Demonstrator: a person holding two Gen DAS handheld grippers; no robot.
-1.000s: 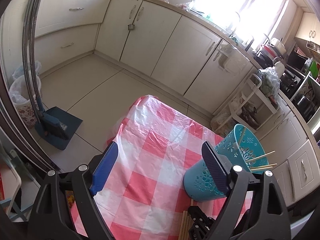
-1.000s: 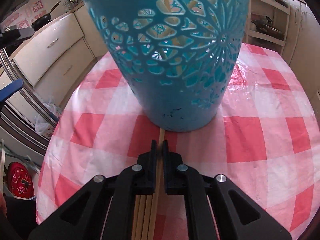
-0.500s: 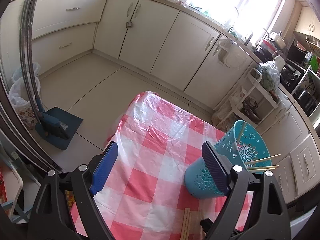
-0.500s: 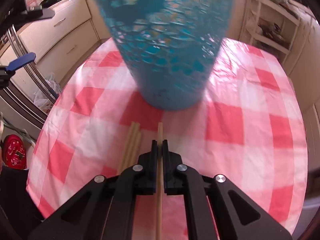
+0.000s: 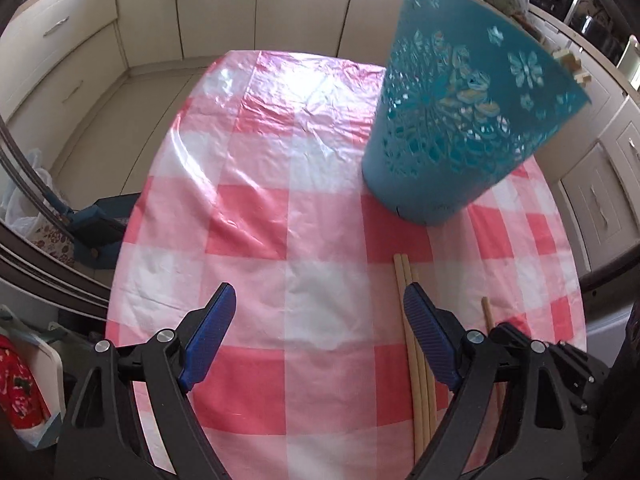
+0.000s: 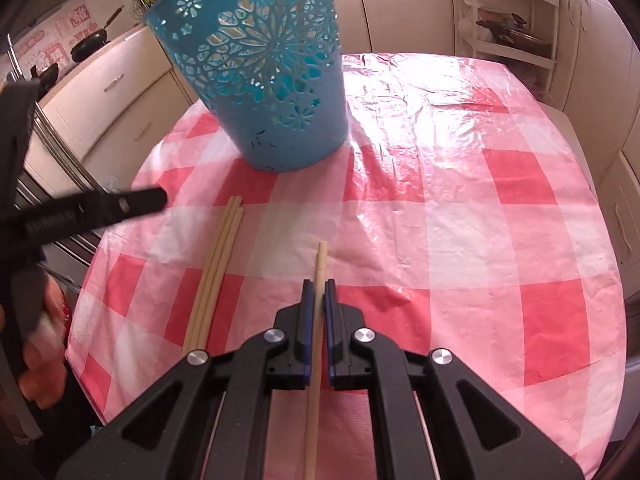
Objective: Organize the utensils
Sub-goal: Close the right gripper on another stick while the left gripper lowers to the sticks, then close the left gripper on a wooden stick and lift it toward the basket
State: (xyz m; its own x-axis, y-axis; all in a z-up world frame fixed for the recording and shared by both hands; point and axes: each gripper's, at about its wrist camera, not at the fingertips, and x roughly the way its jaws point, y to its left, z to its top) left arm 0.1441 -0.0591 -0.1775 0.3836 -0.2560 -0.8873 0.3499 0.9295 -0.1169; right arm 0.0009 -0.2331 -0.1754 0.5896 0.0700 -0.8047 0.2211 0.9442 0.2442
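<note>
A kitchen with cream cabinets surrounds a round table under a pink-and-white checked plastic cloth (image 5: 256, 216).

Left wrist view: the left gripper (image 5: 320, 312) hangs spread wide above bare cloth, holding nothing, with open cloth ahead to the far edge. A teal perforated plastic utensil basket (image 5: 452, 128) stands ahead to the right. Three pale wooden chopsticks (image 5: 416, 360) lie bundled beside the right finger; a fourth chopstick (image 5: 488, 316) shows further right.

Right wrist view: the right gripper (image 6: 316, 292) pinches one wooden chopstick (image 6: 320, 264) lengthwise, its tip pointing at the basket (image 6: 272, 80). The three loose chopsticks (image 6: 216, 272) lie on its left, apart. Cloth on the right lies open to the rim.
</note>
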